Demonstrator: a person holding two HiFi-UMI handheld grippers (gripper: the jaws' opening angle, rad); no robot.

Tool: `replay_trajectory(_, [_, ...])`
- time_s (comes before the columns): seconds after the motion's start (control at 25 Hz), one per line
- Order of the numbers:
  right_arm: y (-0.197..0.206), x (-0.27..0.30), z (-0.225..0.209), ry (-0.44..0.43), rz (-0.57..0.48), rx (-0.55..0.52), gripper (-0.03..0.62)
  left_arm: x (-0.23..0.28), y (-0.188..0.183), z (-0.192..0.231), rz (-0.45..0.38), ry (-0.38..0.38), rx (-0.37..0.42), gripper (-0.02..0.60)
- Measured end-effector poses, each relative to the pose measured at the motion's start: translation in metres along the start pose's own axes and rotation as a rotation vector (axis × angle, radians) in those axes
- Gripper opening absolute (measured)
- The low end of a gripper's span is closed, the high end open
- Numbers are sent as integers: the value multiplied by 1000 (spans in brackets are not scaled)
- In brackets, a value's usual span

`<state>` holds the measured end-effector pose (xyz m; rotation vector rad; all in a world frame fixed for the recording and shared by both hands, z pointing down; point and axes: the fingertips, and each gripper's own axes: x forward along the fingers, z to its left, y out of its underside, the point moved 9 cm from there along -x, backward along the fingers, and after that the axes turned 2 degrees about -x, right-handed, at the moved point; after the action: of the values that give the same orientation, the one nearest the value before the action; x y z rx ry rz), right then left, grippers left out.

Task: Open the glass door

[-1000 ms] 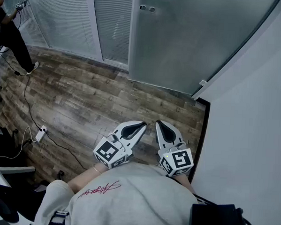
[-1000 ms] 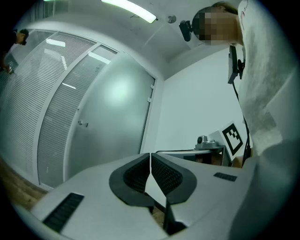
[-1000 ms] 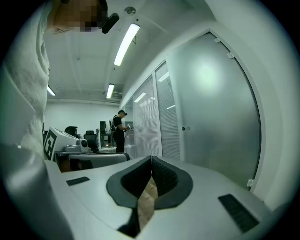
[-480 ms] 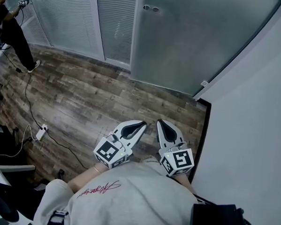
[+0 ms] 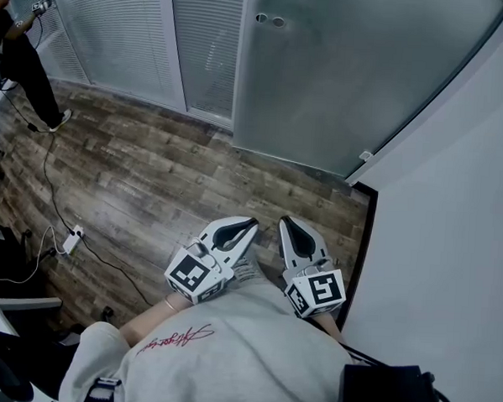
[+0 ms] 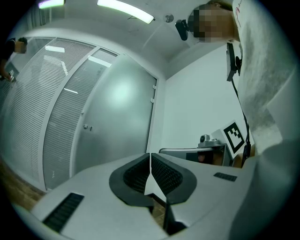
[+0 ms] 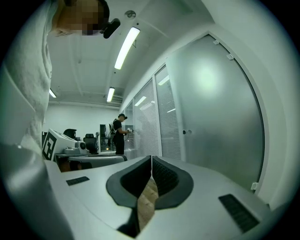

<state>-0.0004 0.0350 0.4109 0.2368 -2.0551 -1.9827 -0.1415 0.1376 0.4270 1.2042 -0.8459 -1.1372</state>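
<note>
A frosted glass door [image 5: 342, 83] stands ahead, with two small round fittings [image 5: 269, 20] near its left edge. The same door [image 6: 112, 122] fills the middle of the left gripper view and the door [image 7: 220, 112] takes up the right of the right gripper view, its knob [image 7: 186, 132] at mid height. My left gripper [image 5: 252, 224] and right gripper [image 5: 284, 221] are held close to my body, side by side above the wood floor, well short of the door. Both are shut with nothing between their pads.
Panels with blinds [image 5: 126, 34] run left of the door. A white wall [image 5: 452, 215] rises on the right, and a dark strip [image 5: 360, 244] runs along its foot. A cable and power strip [image 5: 71, 239] lie on the floor at left. A person [image 5: 19, 58] stands far left.
The door and floor have slid slightly down in the head view. Both grippers stay side by side and shut.
</note>
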Motion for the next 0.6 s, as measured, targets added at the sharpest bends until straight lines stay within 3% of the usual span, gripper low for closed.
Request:
replay_trajectory(0.2, [2, 42, -27, -6, -7, 55, 20, 19, 2, 40, 4, -34, 18, 23])
replay_trajectory(0.6, [-12, 128, -88, 18, -23, 28, 20, 84, -6, 120, 23, -23, -25, 23])
